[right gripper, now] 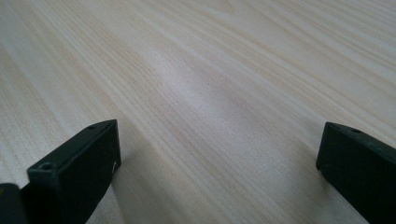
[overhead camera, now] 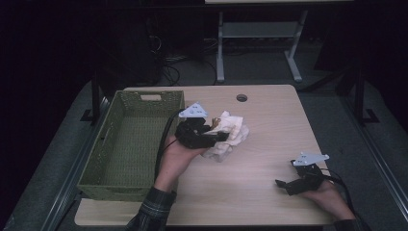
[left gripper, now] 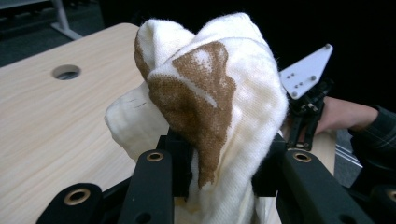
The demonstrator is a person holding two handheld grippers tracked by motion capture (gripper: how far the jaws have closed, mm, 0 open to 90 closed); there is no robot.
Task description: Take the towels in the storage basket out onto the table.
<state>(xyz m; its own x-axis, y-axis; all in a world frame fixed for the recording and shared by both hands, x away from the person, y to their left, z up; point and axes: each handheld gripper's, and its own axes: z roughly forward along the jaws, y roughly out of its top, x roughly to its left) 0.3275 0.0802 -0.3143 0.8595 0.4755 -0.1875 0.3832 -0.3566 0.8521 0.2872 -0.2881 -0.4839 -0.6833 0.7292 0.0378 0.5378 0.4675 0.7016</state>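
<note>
Here, nearest the counter's (overhead camera: 269, 192) front edge and towards its right corner, the right gripper (overhead camera: 285, 185) rests low with its jaws wide apart over bare wood, holding nothing. Farther in, about mid-counter, the left gripper (overhead camera: 222, 136) has its jaws clamped on a cream cloth (overhead camera: 230, 134) with a brown patch. The cloth is bunched, so it has no clear long axis; it bulges out past the jaws towards the right. The green woven basket (overhead camera: 103, 144) sits just left of that hand, along the counter's left edge, so I'd guess the cloth goes leftward, carried by the left hand (overhead camera: 175, 156).
</note>
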